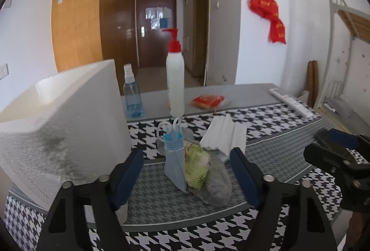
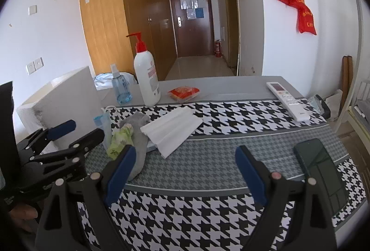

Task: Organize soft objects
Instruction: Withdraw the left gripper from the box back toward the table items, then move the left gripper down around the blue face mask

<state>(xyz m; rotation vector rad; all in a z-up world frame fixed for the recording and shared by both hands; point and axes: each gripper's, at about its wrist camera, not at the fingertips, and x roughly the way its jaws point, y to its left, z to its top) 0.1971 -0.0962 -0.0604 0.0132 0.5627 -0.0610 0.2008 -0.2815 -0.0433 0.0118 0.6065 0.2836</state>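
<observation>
A folded blue face mask (image 1: 174,162) stands on edge on the houndstooth cloth (image 1: 161,195), leaning against a green tissue pack (image 1: 196,165) and a grey sock (image 1: 218,178). My left gripper (image 1: 187,172) is open, its blue pads on either side of this pile, touching nothing. A white folded towel (image 1: 225,133) lies just behind. In the right wrist view the mask (image 2: 103,122), green pack (image 2: 121,139), sock (image 2: 138,135) and towel (image 2: 173,129) lie left of centre. My right gripper (image 2: 185,167) is open and empty above the cloth.
A white foam box (image 1: 62,119) stands at the left. A blue spray bottle (image 1: 133,95), a white pump bottle (image 1: 175,87) and a red packet (image 1: 208,100) stand behind. A remote (image 2: 288,99) and a dark phone (image 2: 321,167) lie at the right.
</observation>
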